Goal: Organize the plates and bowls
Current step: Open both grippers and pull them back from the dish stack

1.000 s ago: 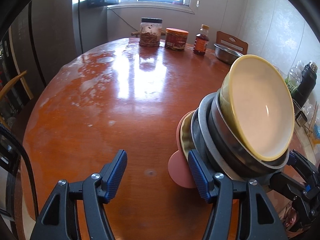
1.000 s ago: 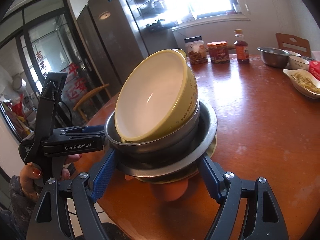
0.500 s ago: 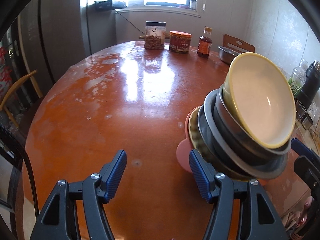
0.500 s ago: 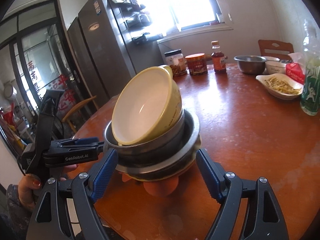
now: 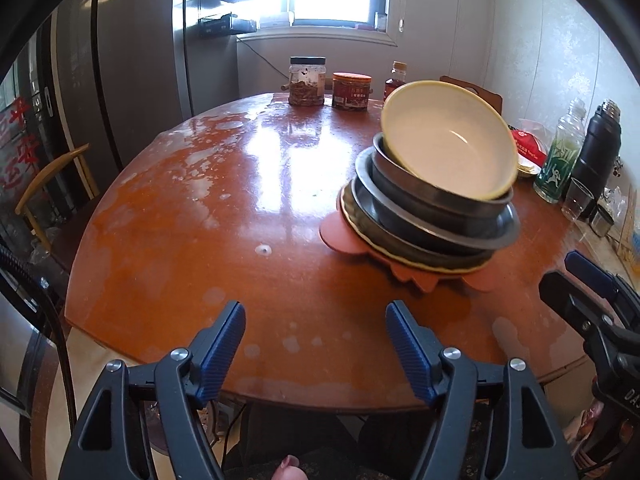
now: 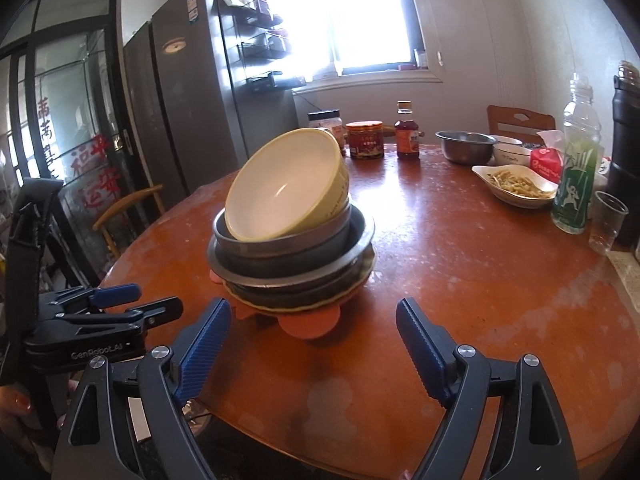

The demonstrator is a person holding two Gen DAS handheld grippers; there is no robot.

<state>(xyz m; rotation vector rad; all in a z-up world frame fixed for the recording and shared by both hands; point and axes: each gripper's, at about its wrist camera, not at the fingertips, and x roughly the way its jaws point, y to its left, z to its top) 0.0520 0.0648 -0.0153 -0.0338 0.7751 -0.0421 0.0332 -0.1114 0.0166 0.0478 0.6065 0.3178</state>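
Observation:
A stack of dishes stands on the round wooden table. On top a yellow bowl tilts in a steel bowl, over a steel plate, a yellow-rimmed plate and a pink flower-shaped mat. The same yellow bowl, steel bowl and mat show in the right wrist view. My left gripper is open and empty, near the table's front edge, left of the stack. My right gripper is open and empty, just short of the stack.
At the far edge stand a jar, a red-lidded tin and a sauce bottle. To the right are a steel bowl, a dish of food, a green bottle, a cup and a black flask.
Both grippers have pulled back from the stack toward the table's front edge. The stack, earlier between the right gripper's fingers, now stands free on the table.

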